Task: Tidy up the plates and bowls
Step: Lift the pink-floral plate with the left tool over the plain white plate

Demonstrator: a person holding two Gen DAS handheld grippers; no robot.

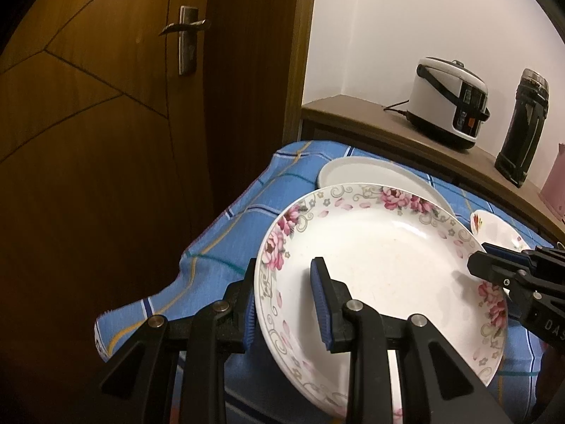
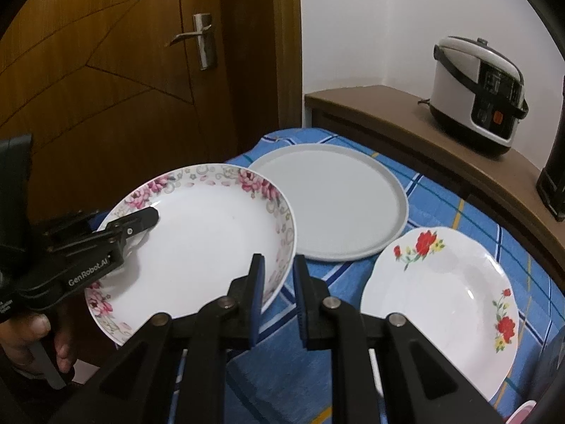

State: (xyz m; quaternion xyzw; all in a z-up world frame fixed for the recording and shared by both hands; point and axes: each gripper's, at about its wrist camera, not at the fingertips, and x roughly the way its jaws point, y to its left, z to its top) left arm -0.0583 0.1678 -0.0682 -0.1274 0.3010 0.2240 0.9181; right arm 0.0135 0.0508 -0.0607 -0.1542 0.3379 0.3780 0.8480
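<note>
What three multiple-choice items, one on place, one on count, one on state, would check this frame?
1. Where is the grey plate?
A. on the blue cloth
B. on the wooden shelf
C. in a gripper

2. How many plates show in the right wrist view?
A. two
B. three
C. five

3. What holds the pink-flowered plate?
A. nothing
B. the left gripper alone
C. both grippers, left and right gripper

Answers: 1 A, it lies flat on the cloth; 2 B, pink-flowered, grey, red-flowered plate; 3 C, each clamps a rim.

Rice cooker (image 2: 478,95) beside wooden door (image 2: 106,88)
</note>
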